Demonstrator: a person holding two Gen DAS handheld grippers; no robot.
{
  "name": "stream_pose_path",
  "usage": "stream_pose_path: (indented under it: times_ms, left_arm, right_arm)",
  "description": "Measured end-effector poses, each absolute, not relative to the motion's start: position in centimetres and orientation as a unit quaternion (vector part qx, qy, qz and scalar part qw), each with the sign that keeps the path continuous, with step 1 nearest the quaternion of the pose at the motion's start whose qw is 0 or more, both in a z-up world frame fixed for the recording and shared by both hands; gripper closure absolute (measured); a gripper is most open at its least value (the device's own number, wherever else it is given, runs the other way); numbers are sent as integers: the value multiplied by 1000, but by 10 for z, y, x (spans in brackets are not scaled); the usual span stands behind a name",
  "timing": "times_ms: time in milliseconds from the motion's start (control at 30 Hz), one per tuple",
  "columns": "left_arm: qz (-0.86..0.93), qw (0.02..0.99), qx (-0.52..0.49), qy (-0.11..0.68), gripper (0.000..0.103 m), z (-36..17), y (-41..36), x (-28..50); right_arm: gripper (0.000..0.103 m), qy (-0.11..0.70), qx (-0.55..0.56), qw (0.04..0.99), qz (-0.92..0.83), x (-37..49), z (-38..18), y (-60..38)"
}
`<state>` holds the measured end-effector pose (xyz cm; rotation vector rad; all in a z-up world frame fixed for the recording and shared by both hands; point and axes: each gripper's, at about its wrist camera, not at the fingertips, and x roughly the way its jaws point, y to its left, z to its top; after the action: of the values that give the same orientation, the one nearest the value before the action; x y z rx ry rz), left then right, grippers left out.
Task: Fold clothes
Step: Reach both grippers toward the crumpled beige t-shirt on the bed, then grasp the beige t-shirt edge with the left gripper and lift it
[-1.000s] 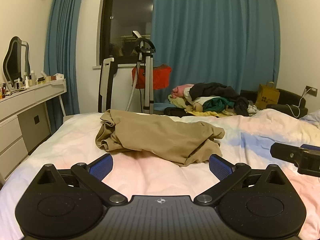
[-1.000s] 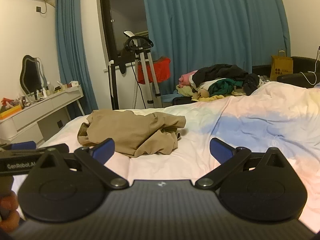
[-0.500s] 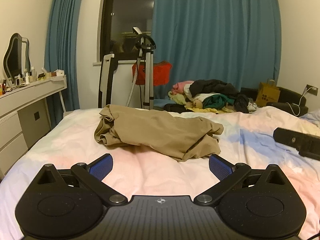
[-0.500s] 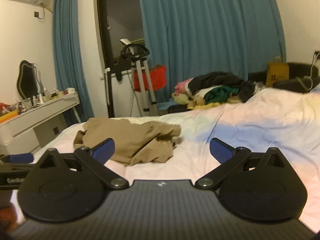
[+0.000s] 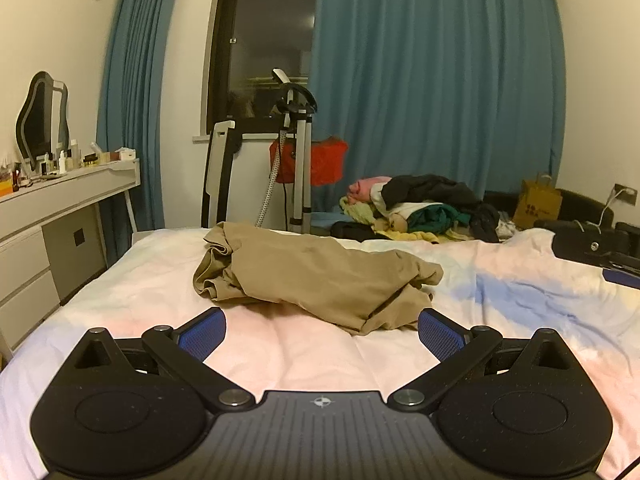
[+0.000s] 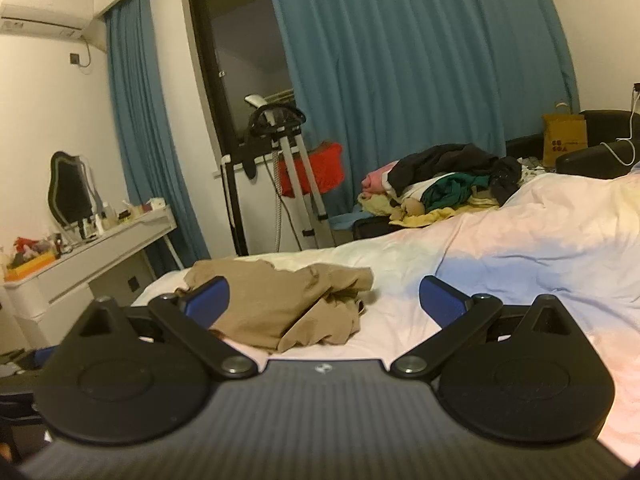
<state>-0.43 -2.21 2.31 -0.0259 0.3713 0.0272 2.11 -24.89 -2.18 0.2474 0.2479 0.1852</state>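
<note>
1. Against the frame a second earlier, the left wrist view showed the tan garment lying a little farther from the left gripper, with more bare sheet between them; its crumpled outline appeared unchanged.
2. In the same view the right gripper's body had shifted from lower right to higher on the right edge.
3. The right wrist view had tilted: the bed now sloped upward to the right, and the picture was somewhat blurred.
4. In that view the left blue pad of the right gripper now overlapped the garment's near edge, where earlier it sat clear of it. Actual contact could not be confirmed.
5. The left gripper's jaws stood wide apart, blue pads at full spread, with nothing between them. It hovered over the pale sheet, apart from the garment.
6. The right gripper's jaws were likewise spread wide and gripped nothing.
7. The tan garment lay bunched and unfolded on the bed, toward the far left portion of the mattress, ahead of both grippers.
8. A separate heap of mixed clothes sat beyond the far edge of the bed, before the blue curtain.
9. A garment steamer stand stood left of that heap, and a white dresser with a mirror stood against the left wall.
</note>
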Motion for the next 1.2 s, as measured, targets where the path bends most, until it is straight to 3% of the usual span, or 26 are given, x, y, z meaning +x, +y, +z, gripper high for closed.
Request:
stream_pose_path:
  times_ms: [267, 600, 800, 933, 1067, 1133, 1200]
  left_arm:
    - [16, 968, -8, 250, 0, 27, -38, 29]
    - [-34, 935, -25, 352, 0, 30, -86, 146]
    - [-54, 897, -146, 414, 1, -3, -97, 245]
    - [-47, 892, -153, 422, 1, -25, -103, 293]
    - [-52, 901, -123, 413, 9, -49, -108, 327]
    - [-44, 908, -114, 400, 22, -57, -110, 334]
    - [-40, 918, -106, 379, 43, -58, -109, 334]
  right_arm:
    - [0, 114, 125, 983, 73, 17, -10, -268]
    - [0, 143, 195, 970, 26, 22, -31, -310]
    - [0, 167, 240, 956, 26, 45, -54, -325]
    - [0, 199, 277, 940, 28, 65, -78, -336]
    - [0, 171, 261, 949, -42, 96, -88, -343]
    - [0, 149, 230, 957, -93, 113, -92, -347]
    - [0, 133, 218, 958, -128, 128, -99, -353]
